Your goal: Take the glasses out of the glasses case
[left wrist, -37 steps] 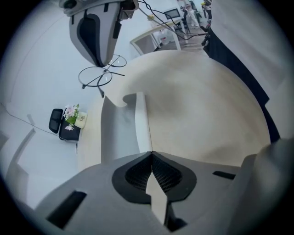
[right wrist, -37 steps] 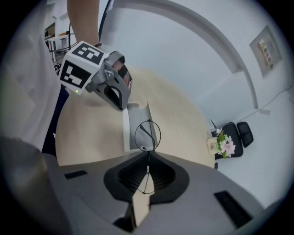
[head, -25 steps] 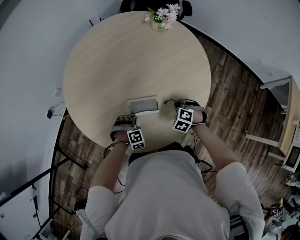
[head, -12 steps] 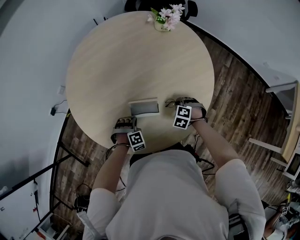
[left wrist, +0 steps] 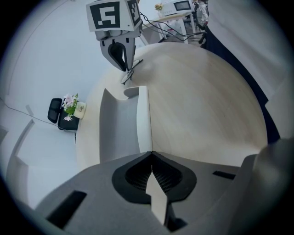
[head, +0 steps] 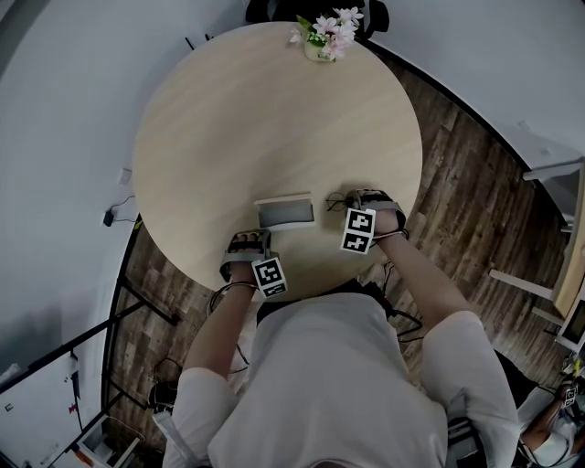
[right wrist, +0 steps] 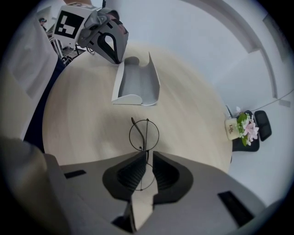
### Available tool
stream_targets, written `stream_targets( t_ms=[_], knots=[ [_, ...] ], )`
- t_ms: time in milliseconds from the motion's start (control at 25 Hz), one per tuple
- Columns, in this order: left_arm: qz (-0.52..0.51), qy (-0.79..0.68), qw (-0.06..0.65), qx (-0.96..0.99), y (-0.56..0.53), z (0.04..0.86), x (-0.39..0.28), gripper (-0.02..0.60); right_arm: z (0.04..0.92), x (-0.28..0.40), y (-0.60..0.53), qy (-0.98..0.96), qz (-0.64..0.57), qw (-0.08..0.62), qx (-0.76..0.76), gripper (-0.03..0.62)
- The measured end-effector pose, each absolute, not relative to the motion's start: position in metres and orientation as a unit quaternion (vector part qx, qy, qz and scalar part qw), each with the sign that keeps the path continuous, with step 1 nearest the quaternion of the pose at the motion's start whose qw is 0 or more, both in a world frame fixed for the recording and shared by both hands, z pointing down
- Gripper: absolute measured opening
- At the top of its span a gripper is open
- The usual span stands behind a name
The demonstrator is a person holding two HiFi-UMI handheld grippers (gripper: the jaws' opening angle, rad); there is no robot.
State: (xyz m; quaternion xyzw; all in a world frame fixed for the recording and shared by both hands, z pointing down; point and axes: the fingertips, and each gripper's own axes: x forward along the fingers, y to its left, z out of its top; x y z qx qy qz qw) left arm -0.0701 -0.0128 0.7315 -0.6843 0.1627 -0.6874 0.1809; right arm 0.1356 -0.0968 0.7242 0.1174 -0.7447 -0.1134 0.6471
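Note:
A grey open glasses case (head: 285, 213) lies on the round wooden table (head: 265, 110) near its front edge. My left gripper (left wrist: 151, 153) is shut on the case's near edge; the white rim (left wrist: 143, 119) runs straight into its closed jaws. Thin round wire glasses (right wrist: 144, 134) are outside the case, just to its right and low over the table. My right gripper (right wrist: 147, 153) is shut on them, one lens ahead of the jaws and the other between them. The left gripper view shows the right gripper (left wrist: 125, 68) with the glasses (left wrist: 130, 74) beyond the case's far end.
A small pot of pink flowers (head: 324, 37) stands at the table's far edge, with a dark chair (head: 265, 9) behind it. Bare tabletop stretches beyond the case. Wood floor and a cable stand (head: 137, 311) surround the table.
My right gripper has sunk a little toward the table with the glasses and rolled slightly. My left gripper has stayed put on the case.

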Motion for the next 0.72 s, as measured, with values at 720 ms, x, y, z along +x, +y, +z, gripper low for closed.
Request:
stream_targets(
  t_ms=[720],
  knots=[
    [-0.668, 0.142, 0.189, -0.706, -0.007, 0.733, -0.074, 0.005, 0.664, 0.074, -0.046, -0.77, -0.168, 0.589, 0.18, 0.012]
  ],
)
